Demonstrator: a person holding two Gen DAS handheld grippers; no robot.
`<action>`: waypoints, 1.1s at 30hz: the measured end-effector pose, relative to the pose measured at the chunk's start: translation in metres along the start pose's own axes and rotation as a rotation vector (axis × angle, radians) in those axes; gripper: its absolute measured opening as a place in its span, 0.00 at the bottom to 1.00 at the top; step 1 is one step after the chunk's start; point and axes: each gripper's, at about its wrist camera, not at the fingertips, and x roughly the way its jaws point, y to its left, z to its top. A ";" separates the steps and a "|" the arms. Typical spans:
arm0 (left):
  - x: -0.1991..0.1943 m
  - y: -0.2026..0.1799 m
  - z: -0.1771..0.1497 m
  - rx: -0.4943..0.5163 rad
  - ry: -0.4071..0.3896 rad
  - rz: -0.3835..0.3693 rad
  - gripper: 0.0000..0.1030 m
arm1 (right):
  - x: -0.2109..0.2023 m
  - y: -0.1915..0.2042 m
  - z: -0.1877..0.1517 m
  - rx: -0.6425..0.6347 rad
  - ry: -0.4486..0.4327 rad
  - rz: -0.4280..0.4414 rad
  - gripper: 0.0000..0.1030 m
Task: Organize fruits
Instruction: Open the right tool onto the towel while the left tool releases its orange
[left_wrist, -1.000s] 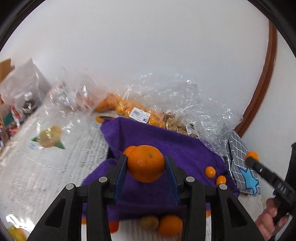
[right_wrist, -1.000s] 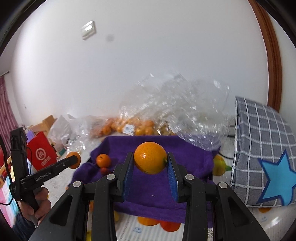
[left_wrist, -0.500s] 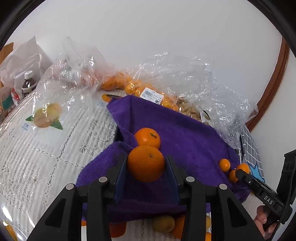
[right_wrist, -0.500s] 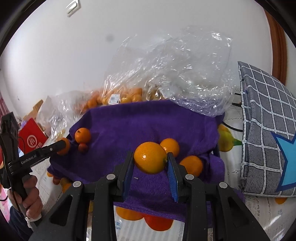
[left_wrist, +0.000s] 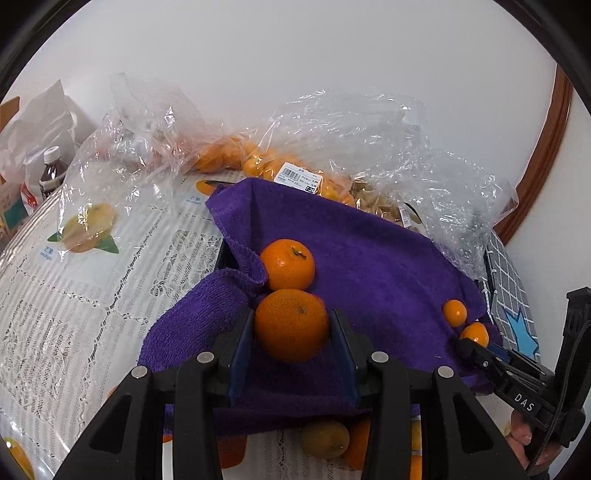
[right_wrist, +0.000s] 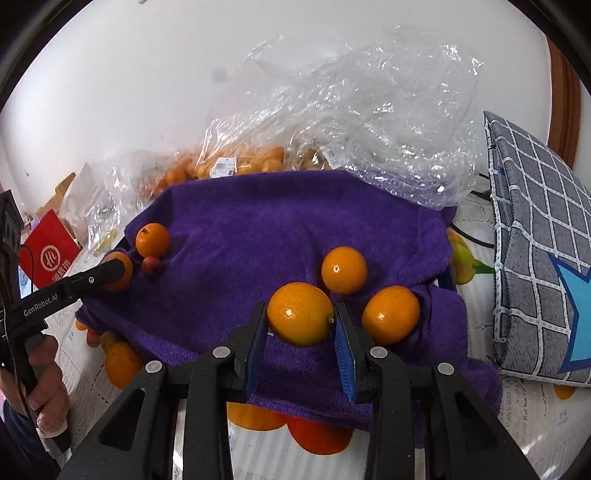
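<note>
My left gripper (left_wrist: 291, 328) is shut on a rough-skinned mandarin (left_wrist: 291, 323), held low over the left part of the purple towel (left_wrist: 369, 266), just in front of another mandarin (left_wrist: 287, 263) lying there. My right gripper (right_wrist: 300, 319) is shut on a smooth orange fruit (right_wrist: 300, 313) over the towel's right part (right_wrist: 258, 236), beside two similar fruits (right_wrist: 344, 270) (right_wrist: 390, 314). Each gripper shows in the other's view, the right one (left_wrist: 476, 339) and the left one (right_wrist: 114, 271).
Clear plastic bags with small oranges (left_wrist: 240, 158) (right_wrist: 236, 162) lie behind the towel. A grey checked cushion (right_wrist: 535, 266) is at the right. More fruit (right_wrist: 317, 435) (left_wrist: 325, 439) lies at the towel's near edge. A bottle (left_wrist: 51, 173) stands far left on the lace tablecloth (left_wrist: 74, 295).
Both grippers have come down and forward toward the towel with their fruit still held. The fruits lying on the towel now sit close to each gripper.
</note>
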 end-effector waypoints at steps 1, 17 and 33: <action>0.000 0.000 -0.001 0.004 -0.002 0.005 0.38 | 0.001 0.000 0.000 0.002 0.007 -0.001 0.34; 0.001 -0.004 -0.001 0.031 -0.002 0.022 0.38 | -0.014 0.003 0.001 -0.014 -0.027 -0.015 0.52; -0.012 -0.004 0.000 0.017 -0.077 -0.050 0.54 | -0.035 0.010 -0.004 0.008 -0.122 0.074 0.57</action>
